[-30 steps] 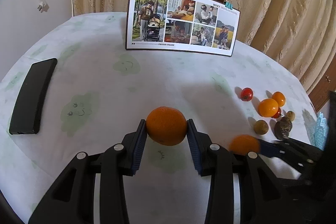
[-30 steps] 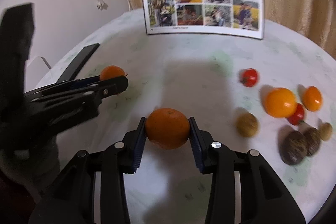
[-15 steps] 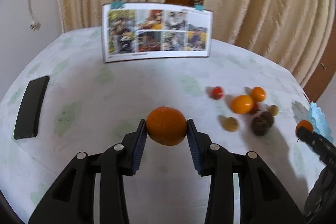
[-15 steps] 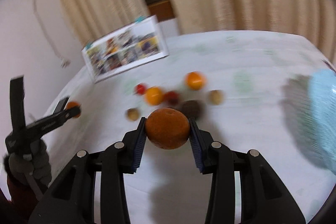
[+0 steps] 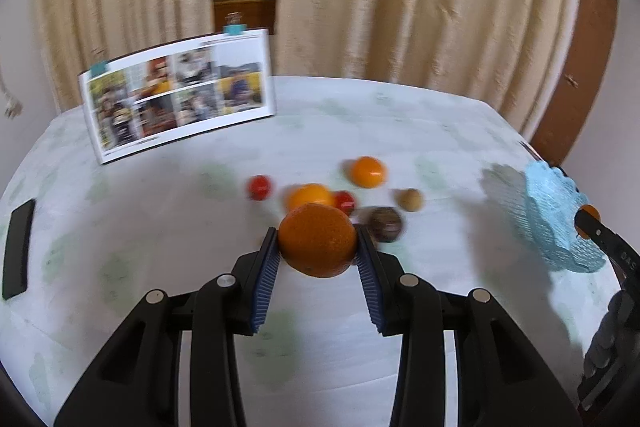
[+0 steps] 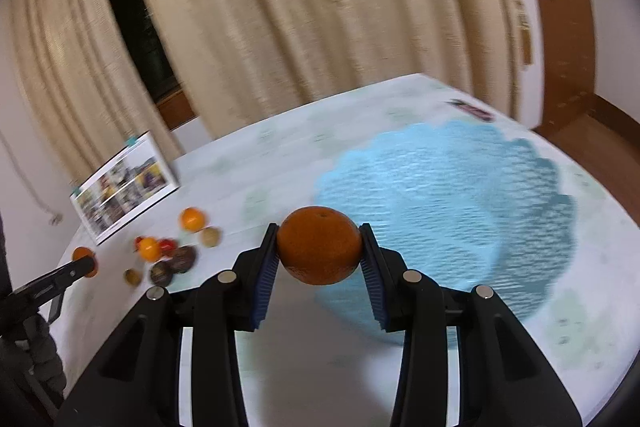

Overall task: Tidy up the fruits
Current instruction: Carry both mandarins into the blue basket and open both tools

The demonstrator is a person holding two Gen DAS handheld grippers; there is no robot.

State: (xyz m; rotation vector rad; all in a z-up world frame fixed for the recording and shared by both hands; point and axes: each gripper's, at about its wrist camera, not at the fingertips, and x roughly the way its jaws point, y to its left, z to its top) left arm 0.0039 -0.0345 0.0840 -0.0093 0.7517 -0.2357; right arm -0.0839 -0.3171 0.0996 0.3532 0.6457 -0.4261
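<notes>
Left wrist: an orange is clamped between the left gripper pads, held above the table, loose fruit beyond. Right wrist: another orange is gripped by the right gripper, aimed at the blue basket, likely for dropping in.

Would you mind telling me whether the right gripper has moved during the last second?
Yes. The right gripper has swung rightward, away from the photo board, toward the blue basket.
</notes>
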